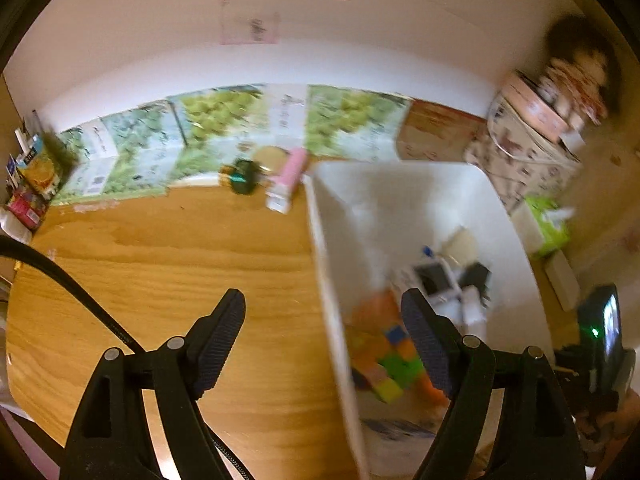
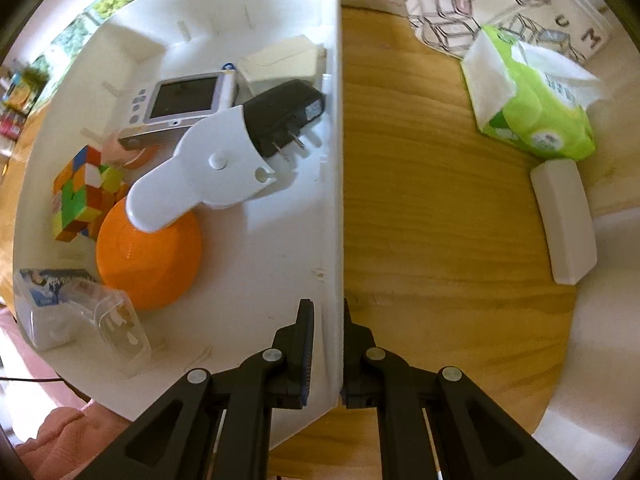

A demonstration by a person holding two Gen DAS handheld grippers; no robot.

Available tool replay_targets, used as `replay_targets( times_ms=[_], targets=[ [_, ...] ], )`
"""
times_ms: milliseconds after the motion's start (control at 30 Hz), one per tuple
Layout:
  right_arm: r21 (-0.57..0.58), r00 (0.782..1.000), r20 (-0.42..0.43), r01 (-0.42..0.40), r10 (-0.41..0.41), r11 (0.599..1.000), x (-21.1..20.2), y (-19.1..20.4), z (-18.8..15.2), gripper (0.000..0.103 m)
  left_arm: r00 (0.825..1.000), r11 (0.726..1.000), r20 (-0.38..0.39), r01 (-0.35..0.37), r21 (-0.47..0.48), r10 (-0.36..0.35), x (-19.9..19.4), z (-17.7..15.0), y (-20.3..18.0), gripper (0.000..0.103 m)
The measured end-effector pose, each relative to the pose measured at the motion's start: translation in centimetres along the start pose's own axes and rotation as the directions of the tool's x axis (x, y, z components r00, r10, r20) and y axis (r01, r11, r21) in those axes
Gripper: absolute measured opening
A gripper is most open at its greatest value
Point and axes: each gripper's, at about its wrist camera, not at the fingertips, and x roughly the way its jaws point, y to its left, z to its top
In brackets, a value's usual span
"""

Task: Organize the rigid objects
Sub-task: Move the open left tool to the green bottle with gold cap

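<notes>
Left wrist: left gripper (image 1: 324, 342) spread, empty, over wooden tabletop (image 1: 160, 264) beside white bin (image 1: 320, 248); papered wall behind (blurred). Right wrist: right gripper (image 2: 326, 320) pinched the bin's wall; Rubik's cube (image 2: 82, 194), orange bowl (image 2: 150, 258), charger (image 2: 284, 114) lay inside.

Black tongs (image 1: 324, 344), ribbed pads (image 1: 220, 344), silver rivets, perhaps braided cable (image 1: 80, 292).

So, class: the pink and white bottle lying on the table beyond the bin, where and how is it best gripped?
Probably across the middle of the pink and white bottle, from above with the open left gripper: it lies on its side, so its round body offers two opposite flanks.
</notes>
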Motion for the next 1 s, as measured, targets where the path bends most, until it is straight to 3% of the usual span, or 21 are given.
replay_targets(
  times_ms=[233, 533, 767, 1000],
  targets=[
    [0.088, 0.999, -0.031, 0.025, -0.022, 0.996, 0.7, -0.5, 0.9, 0.01, 0.999, 1.0, -0.033, -0.029, -0.011, 0.028, 2.8, 3.6, 5.0, 0.083],
    [0.203, 0.996, -0.069, 0.078, -0.065, 0.976, 1.3, -1.2, 2.0, 0.014, 0.992, 0.998, -0.117, -0.043, -0.034, 0.039, 9.7, 8.9, 10.0, 0.083],
    [0.271, 0.991, -0.095, 0.119, -0.096, 0.955, 1.7, -1.7, 2.9, 0.017, 0.982, 0.998, -0.187, -0.048, -0.047, 0.038, 15.2, 11.9, 11.6, 0.083],
    [0.292, 0.984, -0.128, 0.154, -0.121, 0.944, 1.2, -2.1, 4.4, 0.019, 0.974, 0.997, -0.226, -0.007, -0.074, -0.01, 18.7, 13.3, 12.0, 0.082]
  ],
)
